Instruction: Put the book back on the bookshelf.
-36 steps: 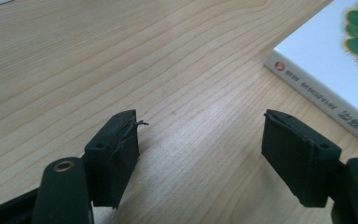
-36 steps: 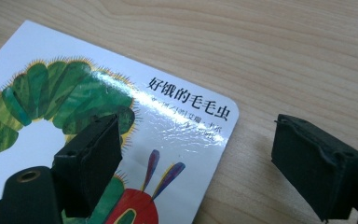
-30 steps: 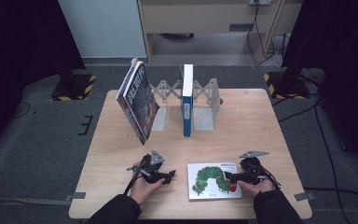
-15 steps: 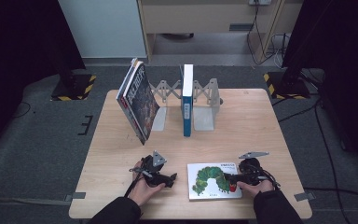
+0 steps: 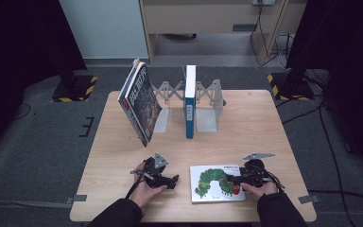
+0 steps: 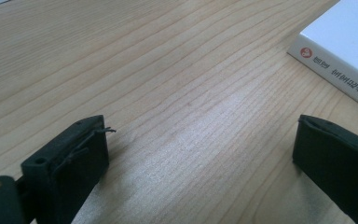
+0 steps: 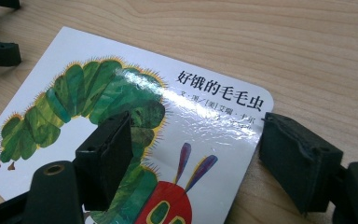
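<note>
- The caterpillar picture book (image 5: pixel 217 183) lies flat near my edge of the wooden table (image 5: pixel 274 123), between my two tongs.
- My right gripper (image 7: pixel 196 154) has just been closing. Its jaws straddle the book's right edge, one over the cover and one off the board on the wood, with no pad pressing yet.
- Risk: the glossy cover looks slick and the book lies flush. If I squeeze at this slant, I judge the lower jaw may skid on the wood and push the book away instead of getting under it.
- My left gripper (image 6: pixel 200 154) stands wide and empty over bare wood, with the book's spine (image 6: pixel 340 70) just beyond one jaw. Left that far off, it can't brace the book.
- Both hands rest low on the table, grippers pointing inward at each other.
- Behind stand the bookends (image 5: pixel 208 106), one upright blue book (image 5: pixel 189 109) and a leaning book (image 5: pixel 139 106).
</note>
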Available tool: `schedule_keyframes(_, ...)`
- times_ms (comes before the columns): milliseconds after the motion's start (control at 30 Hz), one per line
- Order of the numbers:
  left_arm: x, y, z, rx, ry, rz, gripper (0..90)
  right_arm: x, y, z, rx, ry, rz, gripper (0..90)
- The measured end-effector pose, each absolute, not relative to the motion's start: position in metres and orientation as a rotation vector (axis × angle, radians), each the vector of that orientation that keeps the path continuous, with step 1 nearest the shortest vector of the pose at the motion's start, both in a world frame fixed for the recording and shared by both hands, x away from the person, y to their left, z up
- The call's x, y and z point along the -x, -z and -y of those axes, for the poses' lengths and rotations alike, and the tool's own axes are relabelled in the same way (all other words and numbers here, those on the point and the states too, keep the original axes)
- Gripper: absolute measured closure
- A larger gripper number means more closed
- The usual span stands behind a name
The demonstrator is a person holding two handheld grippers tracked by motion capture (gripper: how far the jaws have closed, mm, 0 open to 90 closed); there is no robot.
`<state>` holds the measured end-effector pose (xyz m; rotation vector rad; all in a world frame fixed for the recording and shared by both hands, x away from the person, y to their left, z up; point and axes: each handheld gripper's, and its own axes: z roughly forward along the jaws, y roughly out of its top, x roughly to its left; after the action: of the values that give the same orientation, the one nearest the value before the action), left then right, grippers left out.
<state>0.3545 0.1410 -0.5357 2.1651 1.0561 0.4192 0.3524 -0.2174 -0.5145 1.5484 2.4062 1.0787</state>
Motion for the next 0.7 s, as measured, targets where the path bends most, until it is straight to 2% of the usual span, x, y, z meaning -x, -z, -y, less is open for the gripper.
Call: schedule_keyframes(700, -0.357, 0.534, -0.140, -2.181, -0.407, -1.059, 4.9, -0.352, 0.499, 0.223, -1.536, -1.259, -2.320, 25.9)
